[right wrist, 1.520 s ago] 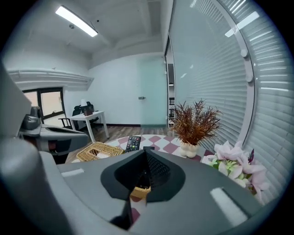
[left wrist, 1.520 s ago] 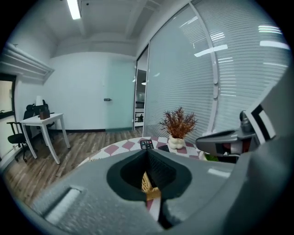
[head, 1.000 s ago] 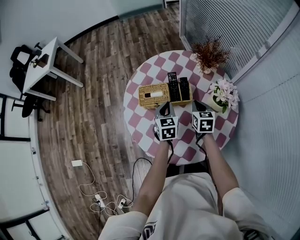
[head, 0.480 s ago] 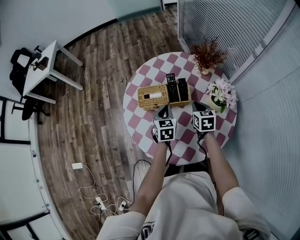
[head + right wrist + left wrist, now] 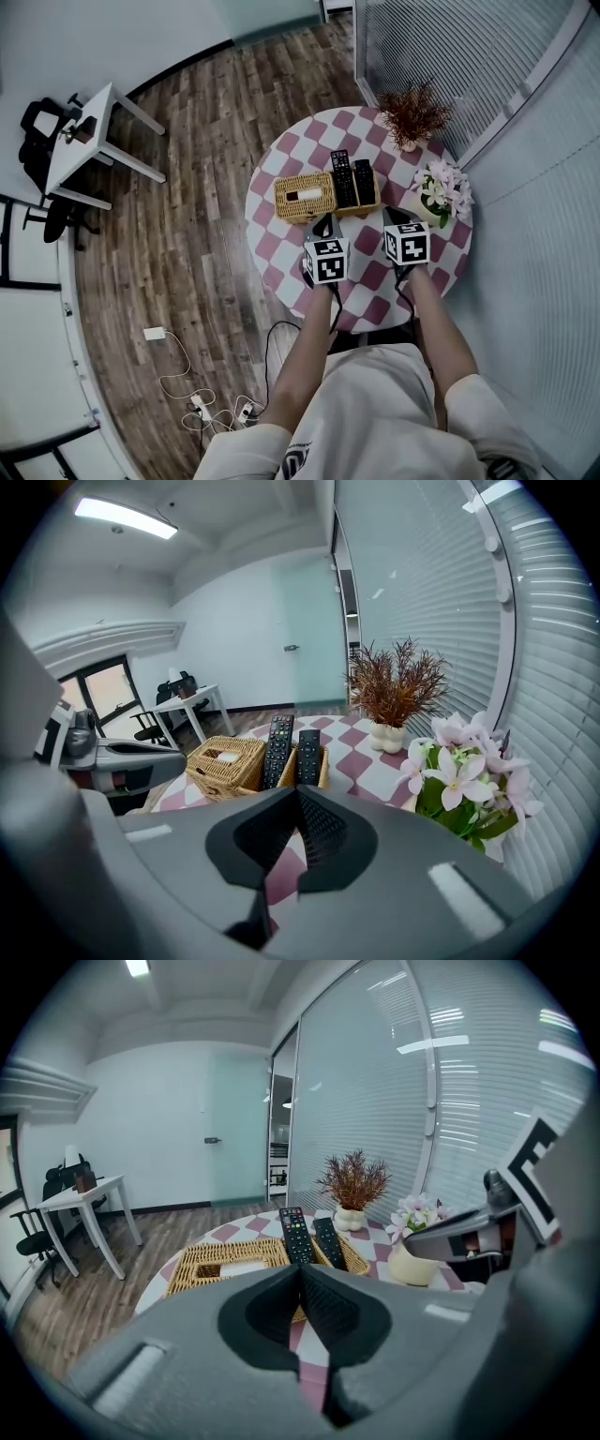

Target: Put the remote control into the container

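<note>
Two black remote controls (image 5: 342,178) (image 5: 366,177) lie side by side, propped in the right end of a wicker basket (image 5: 298,206) on the round checkered table (image 5: 281,253). A white item rests in the basket's left compartment. My left gripper (image 5: 323,223) is shut and empty, just in front of the basket. My right gripper (image 5: 398,213) is also shut and empty, to the right of the basket near the flowers. From the left gripper (image 5: 300,1271) the remotes (image 5: 294,1234) lie straight ahead. From the right gripper (image 5: 298,795) the remotes (image 5: 279,750) lie ahead, slightly left.
A vase of pink flowers (image 5: 441,192) stands at the table's right, close to my right gripper. A dried reddish plant (image 5: 415,114) sits at the far edge. A glass wall with blinds runs along the right. A white desk (image 5: 89,136) and chair stand far left; cables lie on the floor.
Both grippers stay shut and nearly where they were; only the head view has shifted slightly.
</note>
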Demonstrator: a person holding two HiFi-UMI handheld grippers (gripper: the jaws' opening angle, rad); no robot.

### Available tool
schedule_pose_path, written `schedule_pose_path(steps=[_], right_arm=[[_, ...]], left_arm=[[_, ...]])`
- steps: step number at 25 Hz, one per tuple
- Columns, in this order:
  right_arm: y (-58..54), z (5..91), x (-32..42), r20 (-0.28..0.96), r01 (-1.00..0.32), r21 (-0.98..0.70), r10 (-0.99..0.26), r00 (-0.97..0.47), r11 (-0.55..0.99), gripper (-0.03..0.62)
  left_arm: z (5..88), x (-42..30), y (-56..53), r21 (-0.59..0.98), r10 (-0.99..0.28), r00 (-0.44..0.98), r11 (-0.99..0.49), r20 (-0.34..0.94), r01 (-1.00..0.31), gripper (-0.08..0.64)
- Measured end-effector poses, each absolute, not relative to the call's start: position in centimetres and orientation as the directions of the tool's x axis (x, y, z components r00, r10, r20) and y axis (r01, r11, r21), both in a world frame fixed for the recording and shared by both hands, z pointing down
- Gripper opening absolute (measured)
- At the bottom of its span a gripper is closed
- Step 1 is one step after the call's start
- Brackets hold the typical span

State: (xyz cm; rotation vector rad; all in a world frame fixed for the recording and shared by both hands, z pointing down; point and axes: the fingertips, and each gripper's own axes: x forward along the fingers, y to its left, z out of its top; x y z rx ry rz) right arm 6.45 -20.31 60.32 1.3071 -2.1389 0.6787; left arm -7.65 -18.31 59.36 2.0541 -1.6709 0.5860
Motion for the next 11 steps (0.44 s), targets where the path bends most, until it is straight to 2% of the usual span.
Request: schedule_pose_path(steps=[11], right_arm=[[-20.6,60.9,7.6,0.700,-0.907,-0.130,-0.610,-0.371,0.402,0.002]], left_arm=[[60.2,-7.2,-18.7,0.054,-0.787,0.180,-0.184,0.590,-0.981,0.007]])
